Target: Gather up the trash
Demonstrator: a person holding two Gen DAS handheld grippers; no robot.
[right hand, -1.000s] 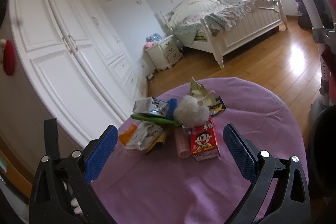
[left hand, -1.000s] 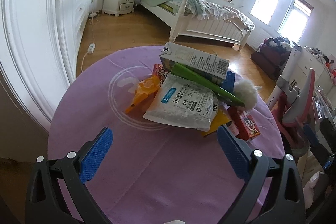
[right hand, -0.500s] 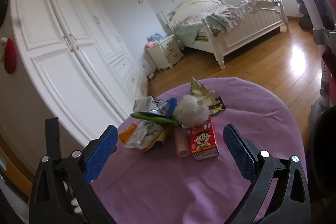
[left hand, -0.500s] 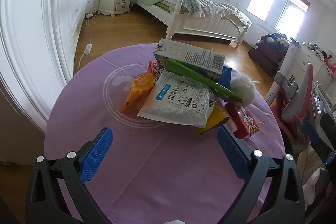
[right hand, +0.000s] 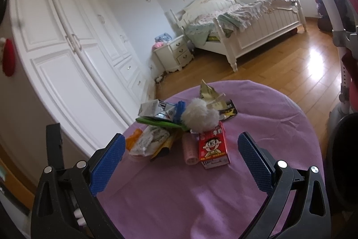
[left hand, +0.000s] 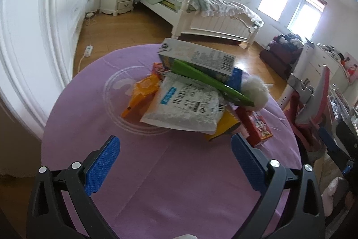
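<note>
Both the left gripper (left hand: 174, 158) and right gripper (right hand: 181, 156) are held wide, empty. The cardboard box (left hand: 197, 58) atop the white packet (left hand: 185, 108) could get toppled if the packet's tugged.

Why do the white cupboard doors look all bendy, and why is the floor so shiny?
In both wrist views the fisheye lens bows straight lines, so the white wardrobe doors curve; in the right wrist view window light glares off the wooden floor; in the left wrist view the bright windows wash out white.
</note>
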